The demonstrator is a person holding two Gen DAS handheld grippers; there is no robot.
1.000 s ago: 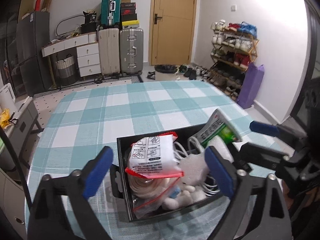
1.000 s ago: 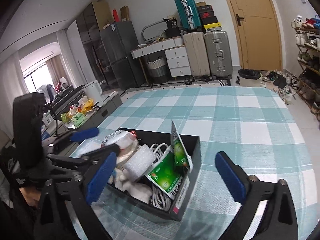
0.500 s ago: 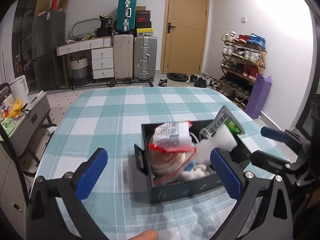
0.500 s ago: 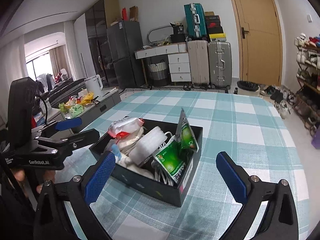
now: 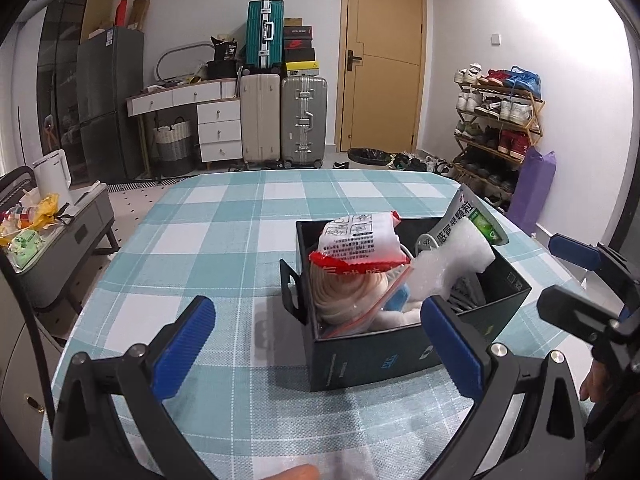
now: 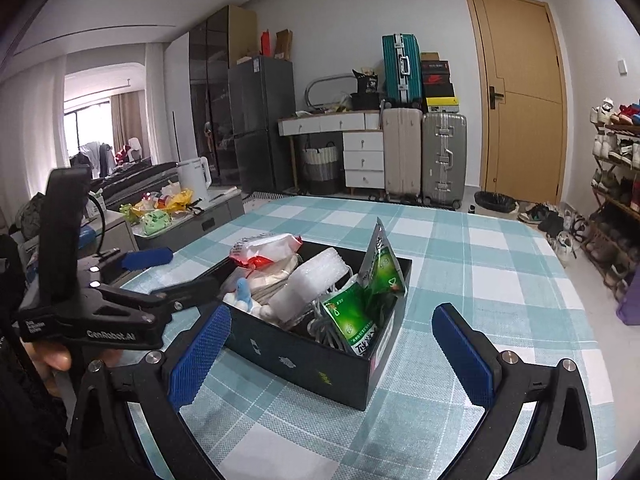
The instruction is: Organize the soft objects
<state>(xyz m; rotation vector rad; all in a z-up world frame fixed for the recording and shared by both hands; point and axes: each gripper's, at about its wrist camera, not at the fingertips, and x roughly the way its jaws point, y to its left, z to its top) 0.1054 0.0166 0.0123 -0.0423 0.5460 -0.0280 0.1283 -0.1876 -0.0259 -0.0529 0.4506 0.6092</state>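
Soft things fill the black rectangular cardboard box [image 5: 376, 354] that stands on the surface with the teal-and-white checked cloth [image 5: 224, 224]: a white packet with red edges [image 5: 360, 242] lies on top, a clear zip bag with a cream-coloured roll [image 5: 352, 300] under it, a white foam sheet [image 5: 452, 268] beside, and green sachets [image 6: 354, 316] and white cable toward the far end. From the left hand-held gripper [image 5: 320, 340] the box lies ahead and a little to the right, its short end facing the fingers and its long axis running away from them. From the right hand-held gripper [image 6: 328, 348] the box lies straight ahead, a near corner between the blue pads. The left one looks nearer to the red-edged packet, so I judge it the likelier to reach first. Both hand-held grippers are spread wide and hold nothing. Compared with a second ago, both have drawn back from the box, and the left jaws have just been opening further with nothing between them.
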